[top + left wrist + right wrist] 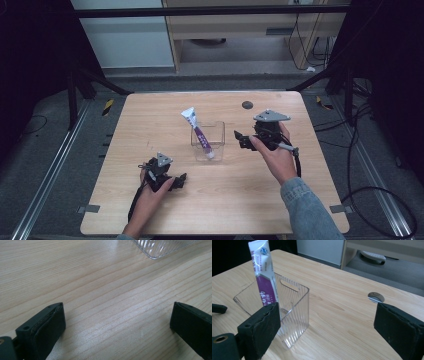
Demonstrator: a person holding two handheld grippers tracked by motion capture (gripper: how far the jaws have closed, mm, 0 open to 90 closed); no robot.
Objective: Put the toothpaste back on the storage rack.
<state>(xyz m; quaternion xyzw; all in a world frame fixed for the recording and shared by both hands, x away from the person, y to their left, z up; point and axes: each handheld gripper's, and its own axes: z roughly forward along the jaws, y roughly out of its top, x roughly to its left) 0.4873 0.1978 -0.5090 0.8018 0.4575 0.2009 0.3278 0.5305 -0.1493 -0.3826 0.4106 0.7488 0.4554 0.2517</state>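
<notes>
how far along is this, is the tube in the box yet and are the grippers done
Done: the purple and white tube stands tilted inside the clear plastic box, its top sticking out above the rim. In hand: nothing. The left gripper sits open near the table's front edge, and the right gripper is open beside the box. No other loose item lies on the wooden table, so little seems left.
</notes>
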